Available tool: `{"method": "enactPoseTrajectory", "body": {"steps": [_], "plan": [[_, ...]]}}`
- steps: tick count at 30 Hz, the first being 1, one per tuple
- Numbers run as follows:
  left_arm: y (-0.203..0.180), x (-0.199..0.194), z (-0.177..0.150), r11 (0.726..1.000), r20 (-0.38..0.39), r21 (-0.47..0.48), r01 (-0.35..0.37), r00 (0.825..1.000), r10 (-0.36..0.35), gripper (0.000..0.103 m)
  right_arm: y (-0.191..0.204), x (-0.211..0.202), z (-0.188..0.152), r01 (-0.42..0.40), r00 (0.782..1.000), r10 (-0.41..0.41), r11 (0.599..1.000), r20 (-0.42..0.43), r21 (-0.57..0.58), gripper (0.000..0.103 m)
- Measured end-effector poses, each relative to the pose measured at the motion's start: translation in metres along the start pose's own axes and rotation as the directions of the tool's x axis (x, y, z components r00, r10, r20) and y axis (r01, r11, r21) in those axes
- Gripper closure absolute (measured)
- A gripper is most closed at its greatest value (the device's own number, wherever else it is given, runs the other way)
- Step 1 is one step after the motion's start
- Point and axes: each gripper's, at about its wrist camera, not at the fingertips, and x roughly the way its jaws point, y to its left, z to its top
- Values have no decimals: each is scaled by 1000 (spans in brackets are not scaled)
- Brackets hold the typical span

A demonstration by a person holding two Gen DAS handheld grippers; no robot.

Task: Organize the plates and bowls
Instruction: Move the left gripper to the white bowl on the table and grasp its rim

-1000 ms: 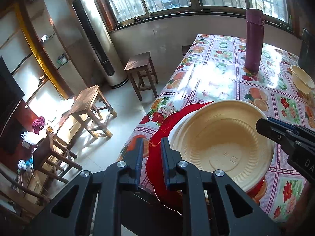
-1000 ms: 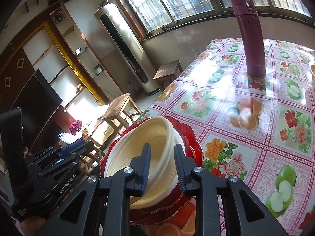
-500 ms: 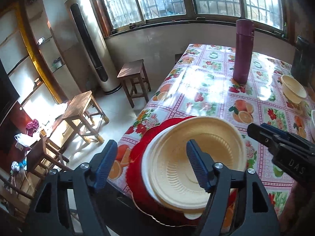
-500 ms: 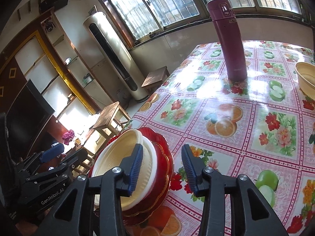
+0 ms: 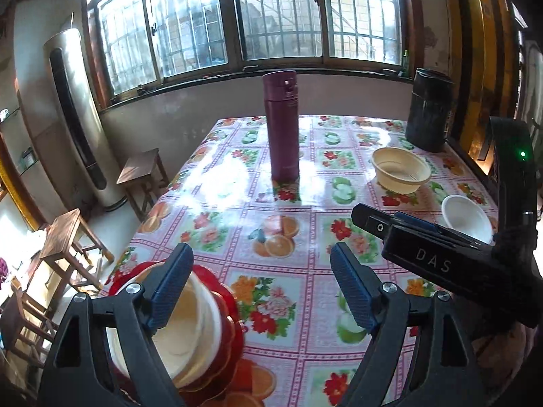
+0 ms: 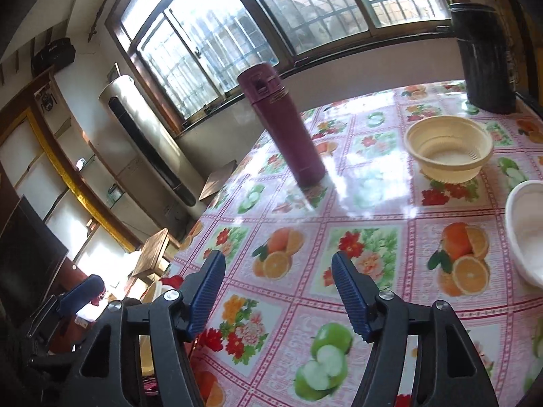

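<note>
Left gripper [image 5: 261,291]: jaws wide and opening, nothing between the pads; only the patterned tablecloth [image 5: 271,237] shows in the gap. Right gripper [image 6: 278,293]: jaws moderately wide and opening, likewise empty.

The plate stack [image 5: 190,332], cream plates on a red plate, sits at the near left corner of the table, partly behind the left gripper's left finger and not gripped. Judgement: the stacking step for plates is complete and both grippers are free for the bowls.

Two bowls lie apart on the far right side: a cream bowl [image 5: 400,169] near the dark canister [image 5: 429,112], and a white bowl [image 5: 468,213] closer in. A maroon flask [image 5: 281,125] stands mid-table.

The next move probably calls for taking one bowl by its rim and nesting it in the other, passing clear of the flask.
</note>
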Motion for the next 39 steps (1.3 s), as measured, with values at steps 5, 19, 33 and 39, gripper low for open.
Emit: {"method": "enactPoseTrajectory", "body": {"steps": [5,19,33,39], "plan": [[-43,27,18,987,-35,-83,137,990,-140,18,-53,-32,19,90,992,-96,993,81,80,34],[-169,119,9,948,-331,-189,256,892,-307,18,-199,-108,68,312,916,-373,894,147,322,30],[-213,152,26,963,-371,-81,256,889,-267,18,-274,-116,65,306,951,-298,858,-85,413,30],[-224,163,21,961,-391,-21,277,882,-263,18,-283,-101,56,305,950,-246,860,-190,409,30]]}}
